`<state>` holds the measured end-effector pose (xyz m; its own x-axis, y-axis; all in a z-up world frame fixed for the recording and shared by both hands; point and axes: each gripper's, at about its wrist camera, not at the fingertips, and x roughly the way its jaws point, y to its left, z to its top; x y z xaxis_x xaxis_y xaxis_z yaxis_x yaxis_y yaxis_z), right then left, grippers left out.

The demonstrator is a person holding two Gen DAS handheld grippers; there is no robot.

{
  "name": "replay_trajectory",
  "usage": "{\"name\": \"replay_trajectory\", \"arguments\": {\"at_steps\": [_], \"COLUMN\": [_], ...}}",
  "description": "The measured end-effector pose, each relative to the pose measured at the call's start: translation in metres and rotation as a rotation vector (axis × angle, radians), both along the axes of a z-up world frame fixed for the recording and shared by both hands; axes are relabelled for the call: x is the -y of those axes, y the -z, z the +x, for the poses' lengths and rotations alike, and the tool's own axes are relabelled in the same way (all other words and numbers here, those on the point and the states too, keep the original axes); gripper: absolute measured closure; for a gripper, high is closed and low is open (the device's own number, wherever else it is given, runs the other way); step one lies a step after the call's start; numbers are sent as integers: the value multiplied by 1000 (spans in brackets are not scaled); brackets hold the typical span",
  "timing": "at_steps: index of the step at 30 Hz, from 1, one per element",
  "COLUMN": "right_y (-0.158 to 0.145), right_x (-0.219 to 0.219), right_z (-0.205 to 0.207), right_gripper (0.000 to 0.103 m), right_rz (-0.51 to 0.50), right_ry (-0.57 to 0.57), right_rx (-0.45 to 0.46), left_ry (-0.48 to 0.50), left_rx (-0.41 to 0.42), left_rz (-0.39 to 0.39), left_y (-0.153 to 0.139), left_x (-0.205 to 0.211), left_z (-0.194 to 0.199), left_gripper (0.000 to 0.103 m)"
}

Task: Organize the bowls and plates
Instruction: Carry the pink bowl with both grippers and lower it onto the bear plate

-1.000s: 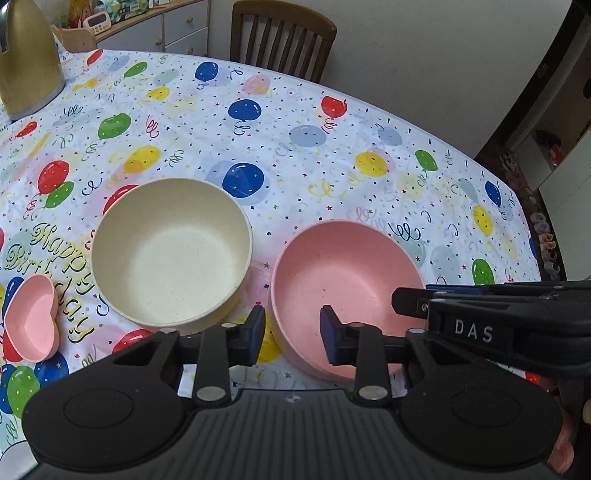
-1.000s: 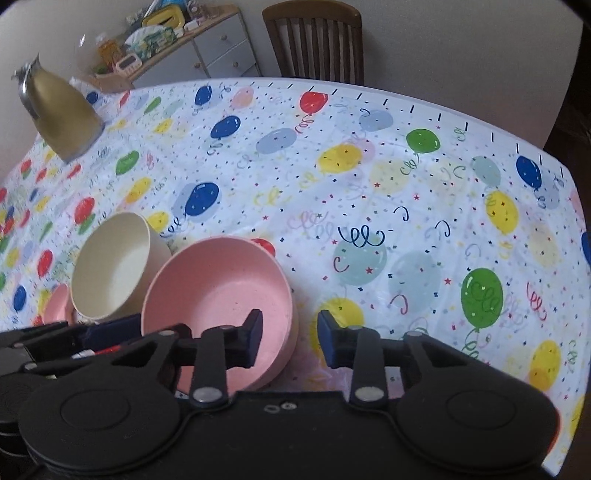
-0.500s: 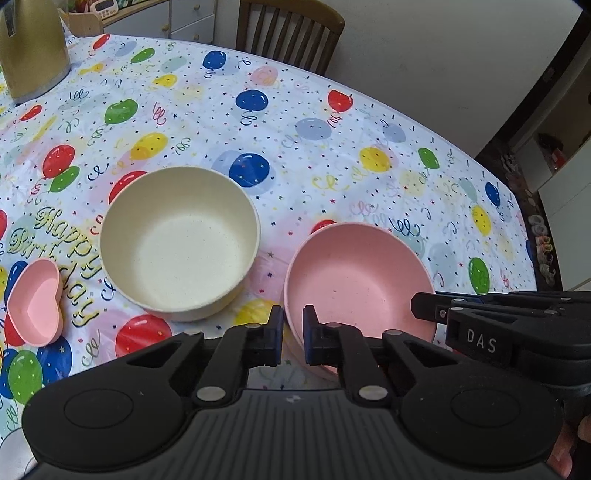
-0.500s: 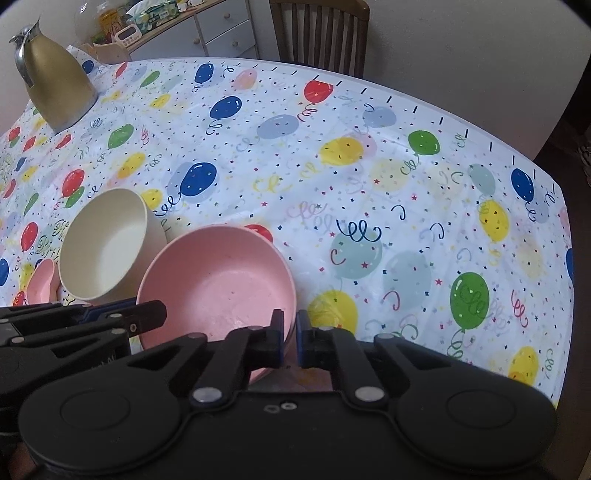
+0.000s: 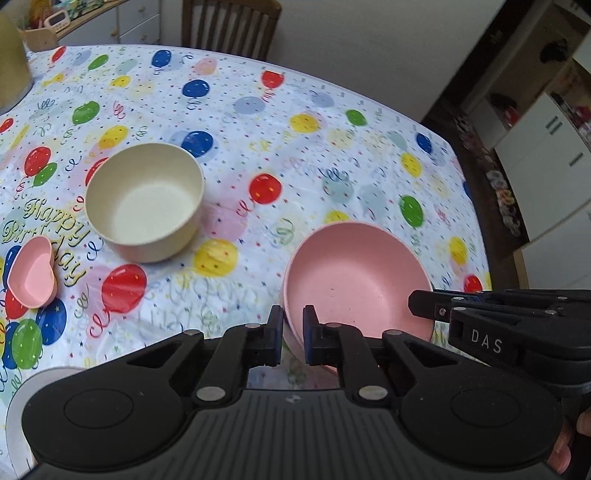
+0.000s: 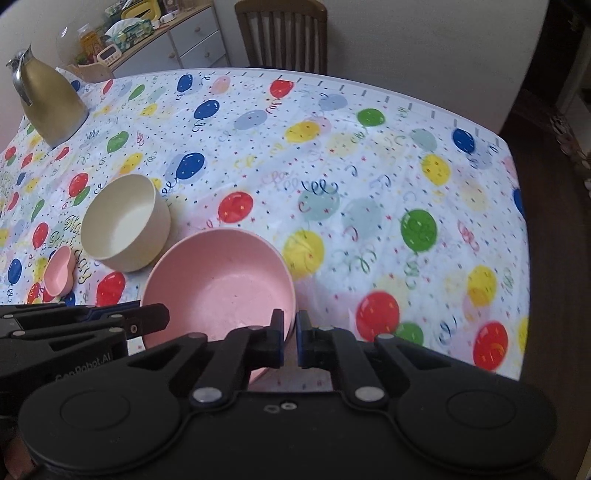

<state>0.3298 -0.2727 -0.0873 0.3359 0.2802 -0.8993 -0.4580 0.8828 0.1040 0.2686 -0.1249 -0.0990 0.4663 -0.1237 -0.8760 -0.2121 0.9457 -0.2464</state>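
Observation:
A large pink bowl (image 5: 358,280) (image 6: 221,284) hangs just above the balloon tablecloth, gripped on two sides. My left gripper (image 5: 293,334) is shut on its near left rim. My right gripper (image 6: 290,338) is shut on its near right rim, and that gripper's black body shows at the right edge of the left wrist view. A cream bowl (image 5: 146,201) (image 6: 123,221) stands upright on the cloth to the left. A small pink heart-shaped dish (image 5: 31,273) (image 6: 59,271) lies further left.
A gold kettle (image 6: 48,103) stands at the table's far left. A wooden chair (image 6: 282,35) is behind the table's far edge (image 6: 369,90), and a chest of drawers (image 6: 192,44) stands by the wall. A grey plate rim (image 5: 33,384) shows at the lower left.
Both grippers went from open to shut on the pink bowl's rim. The bowl has lifted and moved right, away from the cream bowl.

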Motion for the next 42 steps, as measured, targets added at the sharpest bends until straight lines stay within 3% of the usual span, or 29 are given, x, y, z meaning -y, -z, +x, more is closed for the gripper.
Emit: {"name": "replay_trajectory", "arguments": {"at_steps": [12,23,42], "right_y": [-10,11,34], "right_x": [34,57,78], "right_z": [-84,-147,-188], "right_gripper": [97,97,97], "right_rz": [24,31,41], "right_ry": [145,261,362], "right_rx": [-2,-48,-98], "left_ry": [166,289,391], "left_rx": [-42,-76,-110], "left_rz": [16,12,26], "left_y": [1,18,37], "left_x": [24,39,55], "left_z": [-65,-105,-131], "left_gripper": [92,92,92]}}
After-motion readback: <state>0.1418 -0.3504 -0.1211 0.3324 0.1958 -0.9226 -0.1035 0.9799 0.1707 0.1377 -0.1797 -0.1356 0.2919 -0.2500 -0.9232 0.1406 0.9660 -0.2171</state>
